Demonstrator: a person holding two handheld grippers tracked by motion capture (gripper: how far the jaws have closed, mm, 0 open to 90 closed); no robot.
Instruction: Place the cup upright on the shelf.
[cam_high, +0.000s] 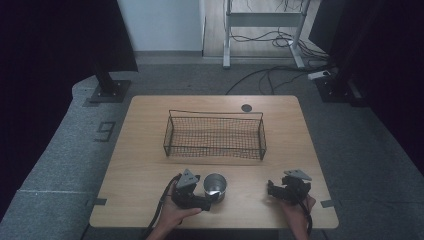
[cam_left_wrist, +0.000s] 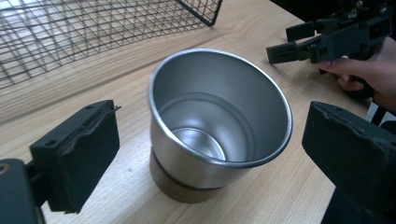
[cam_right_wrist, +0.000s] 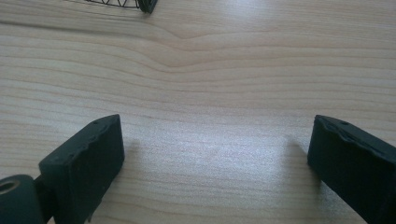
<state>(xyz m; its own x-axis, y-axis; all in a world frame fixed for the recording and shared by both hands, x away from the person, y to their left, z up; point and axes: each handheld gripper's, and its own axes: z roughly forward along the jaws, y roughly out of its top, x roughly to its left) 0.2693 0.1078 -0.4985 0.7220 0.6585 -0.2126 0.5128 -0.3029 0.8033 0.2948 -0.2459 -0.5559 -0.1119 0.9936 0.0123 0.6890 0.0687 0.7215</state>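
Wooden surface (cam_high: 150, 150), wire basket (cam_high: 215, 136) mid-surface, empty. Steel cup (cam_high: 215, 186) upright near front edge, between spread jaws of left tool (cam_high: 207, 199), untouched. Right tool (cam_high: 272, 189) released, idle over bare wood. Pre-grasp step, likely; next: clench on cup wall, lift toward basket.

Wire basket (cam_left_wrist: 84, 32) ran off top edge in left gripper view; cup (cam_high: 215, 186) base hid behind left gripper (cam_high: 205, 202).
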